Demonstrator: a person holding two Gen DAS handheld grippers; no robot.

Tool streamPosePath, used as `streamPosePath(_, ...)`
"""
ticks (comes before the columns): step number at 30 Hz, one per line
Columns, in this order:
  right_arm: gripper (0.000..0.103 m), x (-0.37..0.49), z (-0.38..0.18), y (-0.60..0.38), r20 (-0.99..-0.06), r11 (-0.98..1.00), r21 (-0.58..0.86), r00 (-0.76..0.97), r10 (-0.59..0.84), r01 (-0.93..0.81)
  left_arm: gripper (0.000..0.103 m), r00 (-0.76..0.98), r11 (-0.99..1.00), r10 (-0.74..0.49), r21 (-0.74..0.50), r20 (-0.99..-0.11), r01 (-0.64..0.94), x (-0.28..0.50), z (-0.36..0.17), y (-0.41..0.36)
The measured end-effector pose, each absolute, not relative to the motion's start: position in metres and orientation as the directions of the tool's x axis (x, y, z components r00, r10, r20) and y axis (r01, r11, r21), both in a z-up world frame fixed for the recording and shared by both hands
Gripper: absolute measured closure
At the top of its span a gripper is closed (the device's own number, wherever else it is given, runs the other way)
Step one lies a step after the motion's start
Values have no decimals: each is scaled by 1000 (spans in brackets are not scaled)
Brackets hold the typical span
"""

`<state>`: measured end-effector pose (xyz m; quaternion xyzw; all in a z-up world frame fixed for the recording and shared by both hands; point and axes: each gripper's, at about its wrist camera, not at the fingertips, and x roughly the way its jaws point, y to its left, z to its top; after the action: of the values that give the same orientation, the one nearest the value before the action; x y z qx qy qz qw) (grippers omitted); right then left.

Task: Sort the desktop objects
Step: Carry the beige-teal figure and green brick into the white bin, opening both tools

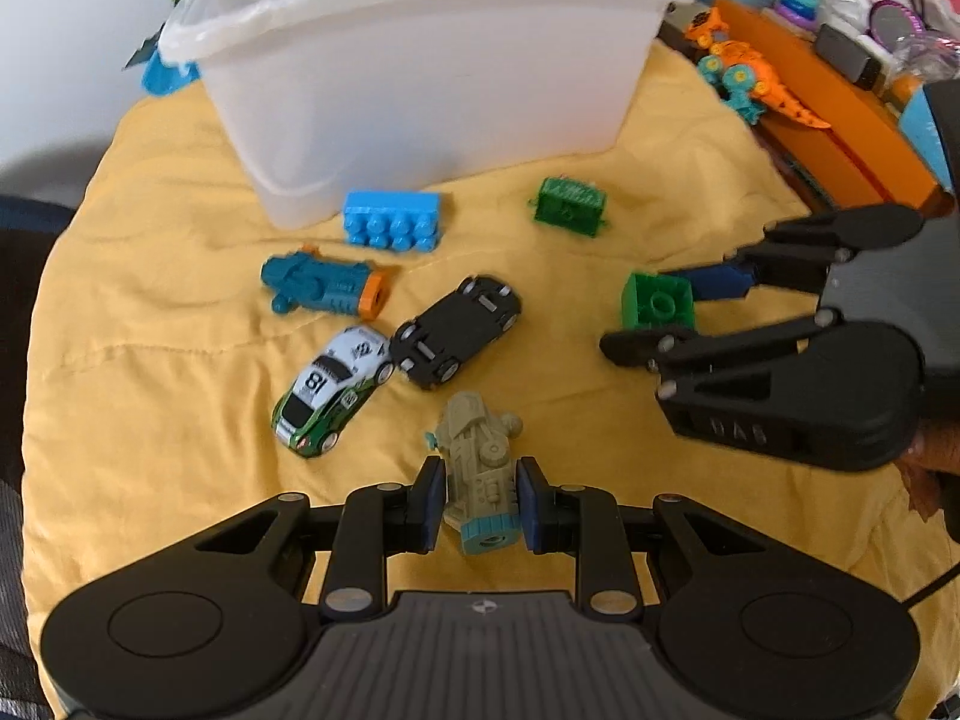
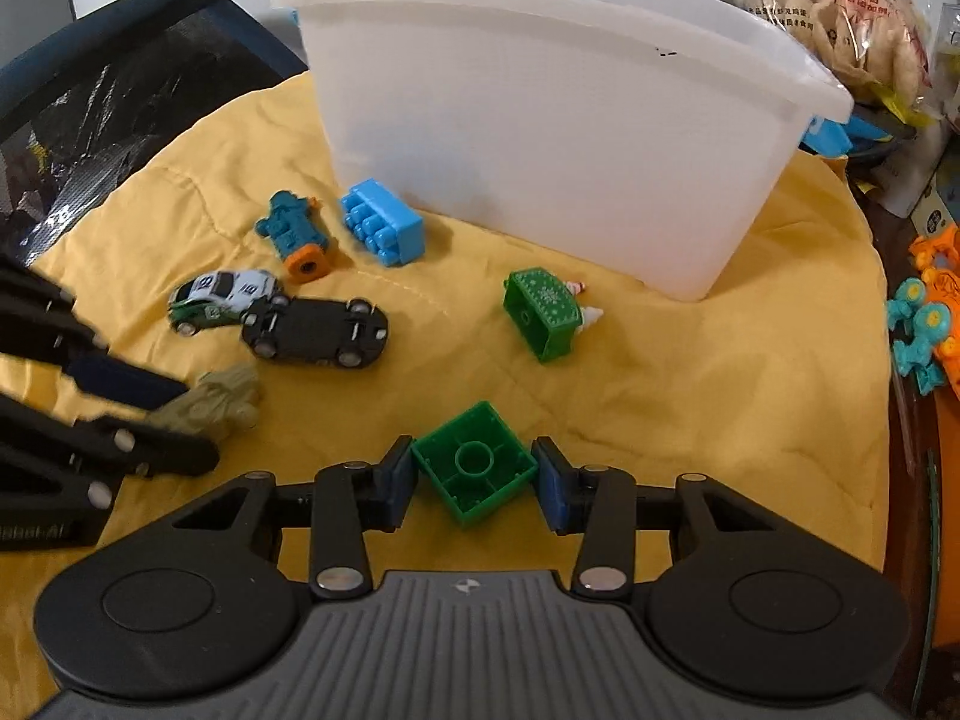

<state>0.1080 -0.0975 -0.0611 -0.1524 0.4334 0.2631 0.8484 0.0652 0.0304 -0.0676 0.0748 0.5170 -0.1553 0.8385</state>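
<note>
My left gripper [image 1: 480, 504] is shut on a khaki toy vehicle [image 1: 480, 474] with a teal end, on the yellow cloth [image 1: 180, 420]. My right gripper [image 2: 474, 483] is shut on a green building block [image 2: 474, 462], hollow side up; it also shows in the left wrist view [image 1: 657, 303]. Loose on the cloth lie a blue brick [image 1: 393, 221], a teal and orange toy [image 1: 324, 285], a white and green race car [image 1: 330, 390], an upturned black car [image 1: 456, 330] and a green patterned box toy [image 1: 569, 205]. A translucent white bin [image 1: 414, 66] stands behind them.
Orange and teal dinosaur toy [image 1: 744, 75] and an orange box [image 1: 840, 138] lie at the right with other clutter. A snack bag [image 2: 840, 18] sits behind the bin. A dark chair [image 2: 90, 90] stands at the cloth's left edge.
</note>
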Motion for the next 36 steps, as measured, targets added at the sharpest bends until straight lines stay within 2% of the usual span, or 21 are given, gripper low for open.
streamPosePath(14,58,95,-27,-114,-780,873,-61,568,261,-485,74,491,915,-234,-21,-839,402,56,-27,21)
streamPosePath(20,58,92,-13,-118,-766,882,-61,589,259,-467,74,548,911,-226,23,-805,411,57,0,19)
streamPosePath(36,58,136,87,-105,-629,885,-117,723,286,-451,74,721,928,-227,80,-655,364,120,105,11)
